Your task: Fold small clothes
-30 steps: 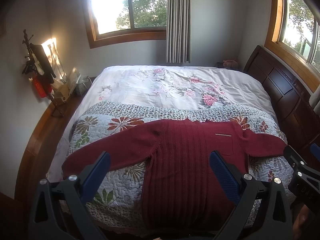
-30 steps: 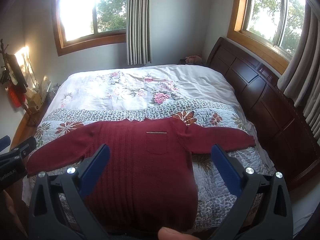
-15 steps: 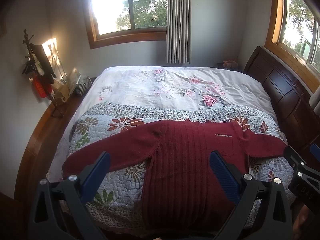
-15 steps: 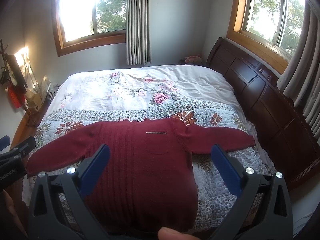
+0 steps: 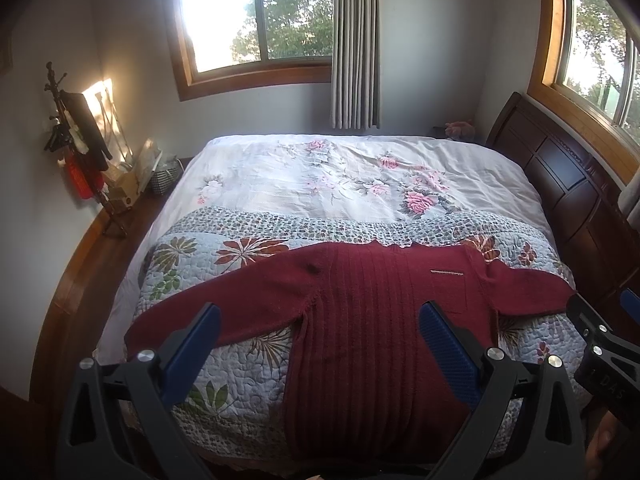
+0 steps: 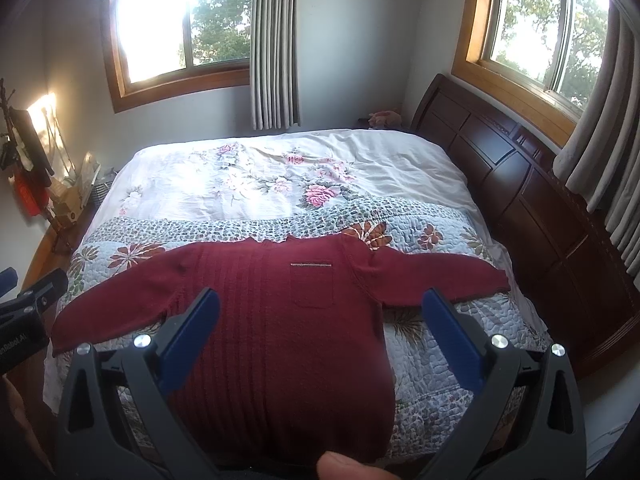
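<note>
A dark red knitted sweater (image 5: 372, 320) (image 6: 280, 320) lies flat on the quilted bedspread (image 5: 224, 384), both sleeves spread sideways, a chest pocket (image 6: 312, 284) facing up. Its hem hangs over the near bed edge. My left gripper (image 5: 320, 344) hovers open above the sweater's left half, nothing between its blue pads (image 5: 192, 348). My right gripper (image 6: 320, 332) is open too, held above the sweater's body and right sleeve, not touching it. Each gripper shows at the edge of the other's view.
The bed carries a floral sheet (image 5: 340, 176) beyond the quilt. A dark wooden headboard (image 6: 540, 208) runs along the right side. A coat stand (image 5: 76, 148) and boxes sit by the left wall. Part of a finger (image 6: 344, 466) shows at the bottom edge.
</note>
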